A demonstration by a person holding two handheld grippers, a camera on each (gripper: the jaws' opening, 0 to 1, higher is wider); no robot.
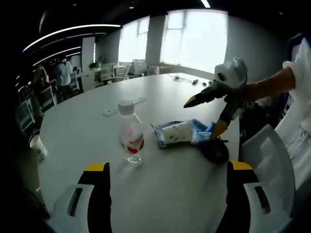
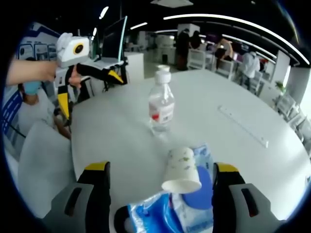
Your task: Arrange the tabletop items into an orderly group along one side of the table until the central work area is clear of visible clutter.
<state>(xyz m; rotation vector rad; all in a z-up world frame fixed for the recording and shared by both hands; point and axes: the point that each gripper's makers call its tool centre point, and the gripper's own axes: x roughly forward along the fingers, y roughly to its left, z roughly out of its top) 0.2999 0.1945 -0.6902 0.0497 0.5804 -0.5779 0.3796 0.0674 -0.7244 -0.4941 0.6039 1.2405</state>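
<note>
On the round white tabletop, the clear plastic water bottle stands mid-table; right of it, toward the near edge, an overturned paper cup rests on a blue wipes packet. Both grippers gape empty. The cup looks light and crushable: pinch its wall gently.

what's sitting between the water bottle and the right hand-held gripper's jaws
In the right gripper view, a paper cup lies on its side on a blue wipes packet, between the water bottle and the right hand-held gripper.
</note>
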